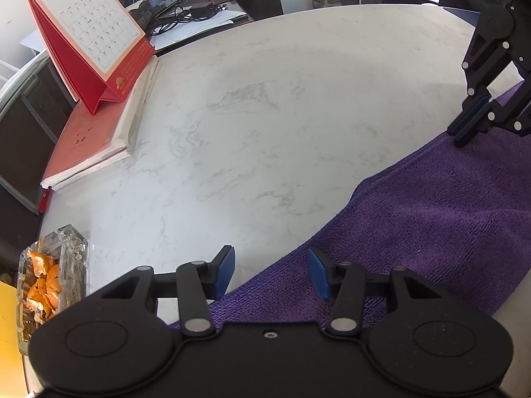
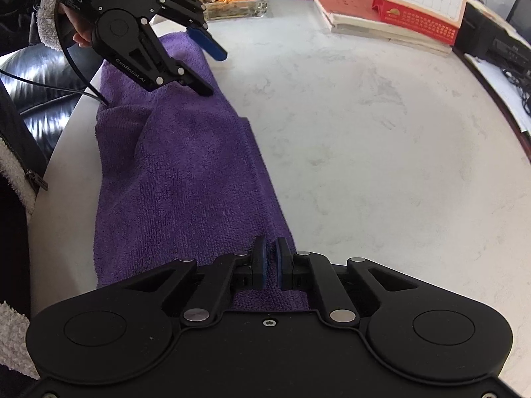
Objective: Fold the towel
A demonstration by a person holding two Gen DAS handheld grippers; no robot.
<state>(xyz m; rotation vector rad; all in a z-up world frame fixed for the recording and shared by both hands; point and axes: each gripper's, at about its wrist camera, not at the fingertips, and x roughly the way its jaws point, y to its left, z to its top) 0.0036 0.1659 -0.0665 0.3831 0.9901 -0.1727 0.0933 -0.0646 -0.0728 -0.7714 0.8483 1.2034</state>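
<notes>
left gripper [image 2: 212, 69]: black linkage, silver rivets, blue-padded fingers [image 2: 207, 41], white "DAS" and "GenRobot.AI" lettering, black cable
sleeve [image 2: 49, 10]: dark, white fleece cuff

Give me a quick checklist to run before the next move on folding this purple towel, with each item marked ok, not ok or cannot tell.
1. Right gripper closed on the towel's edge: ok, jaws nearly together with purple cloth between the pads.
2. Left gripper gripping the towel: not ok, jaws stand open, straddling the towel's edge without pinching it.
3. Towel lying flat: not ok, a raised wrinkle shows near the left gripper in the right wrist view.
4. Bare marble table beyond the towel to fold onto: ok.
5. Calendar, books and glass dish clear of the towel: ok, all apart from it.
</notes>
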